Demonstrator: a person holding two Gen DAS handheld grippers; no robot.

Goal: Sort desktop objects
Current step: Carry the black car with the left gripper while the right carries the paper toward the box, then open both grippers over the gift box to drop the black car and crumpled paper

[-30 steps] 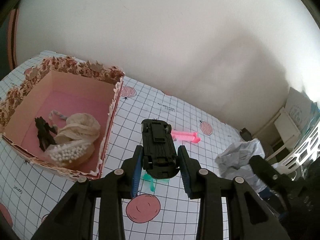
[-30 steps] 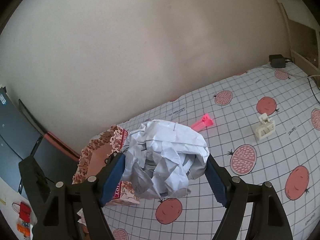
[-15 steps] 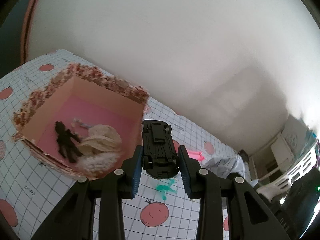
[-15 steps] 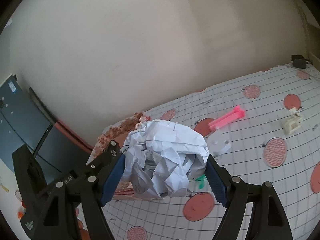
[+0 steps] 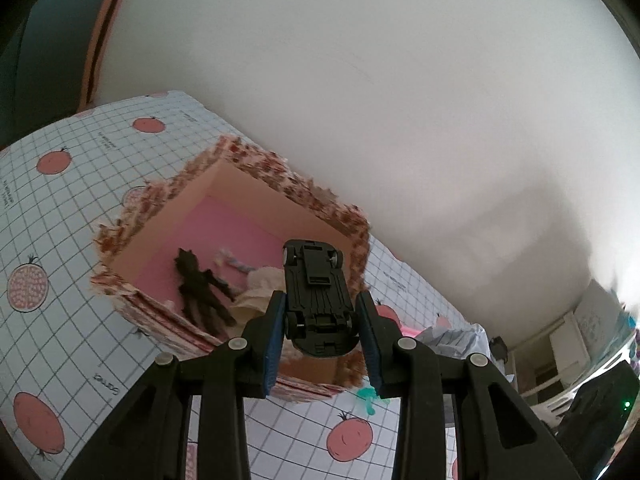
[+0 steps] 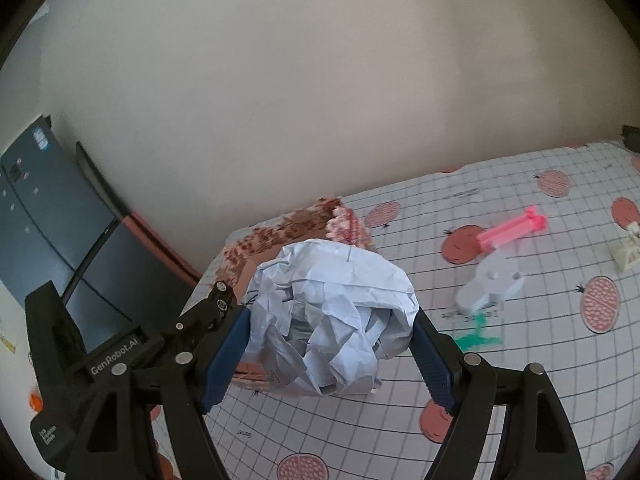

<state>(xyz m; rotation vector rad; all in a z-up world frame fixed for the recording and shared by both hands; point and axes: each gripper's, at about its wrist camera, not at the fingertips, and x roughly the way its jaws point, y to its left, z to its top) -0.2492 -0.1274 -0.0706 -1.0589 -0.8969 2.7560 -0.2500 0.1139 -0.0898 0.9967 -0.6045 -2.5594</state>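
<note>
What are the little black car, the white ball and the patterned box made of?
The black car, held belly-up, looks like moulded matte plastic, with ribs and clip seams on its underside. The white ball is crumpled paper, with sharp creases and faint writing. The patterned box seems printed cardboard with a torn, ragged rim and a pink lining.

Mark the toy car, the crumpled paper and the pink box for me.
toy car (image 5: pixel 318 300): left wrist view, middle of its black underside.
crumpled paper (image 6: pixel 332 312): right wrist view, centre of the wad.
pink box (image 5: pixel 256 184): left wrist view, inner far wall.
</note>
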